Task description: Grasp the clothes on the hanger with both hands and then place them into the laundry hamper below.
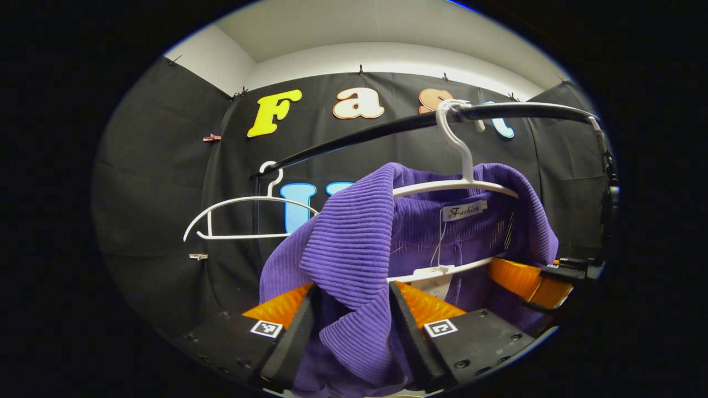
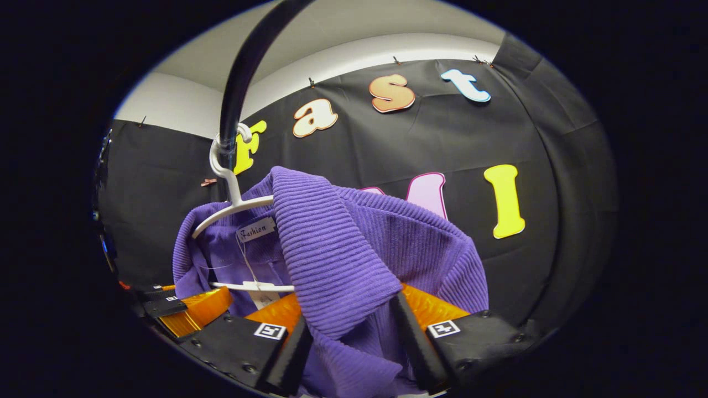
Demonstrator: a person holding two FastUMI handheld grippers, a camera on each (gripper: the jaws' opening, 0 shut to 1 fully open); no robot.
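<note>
Left gripper view: the left hand-held gripper (image 1: pixel 351 326) has both fingers pressed against a fold of the purple ribbed sweater (image 1: pixel 354 249), clamped on it. The sweater hangs on a white hanger (image 1: pixel 462 185), whose hook sits over a black rail (image 1: pixel 387 130). A sewn label and a paper tag show at the inner neckline. A second white hanger (image 1: pixel 243 218), bare, hangs farther along the same rail, well apart from the sweater. The other hand-held gripper is seen at the right edge, at the sweater's far shoulder.

Right gripper view: the right hand-held gripper (image 2: pixel 348 331) is likewise clamped on a fold of the sweater (image 2: pixel 337 249), fabric bunched between both fingers. The hanger (image 2: pixel 232 204) holds the garment by the neck, its hook over the rail (image 2: pixel 243 72). The left hand-held gripper (image 2: pixel 182 312) appears at the lower left, against the sweater's opposite shoulder.

The sweater is on the hanger, at the rail, held at both shoulders.
</note>
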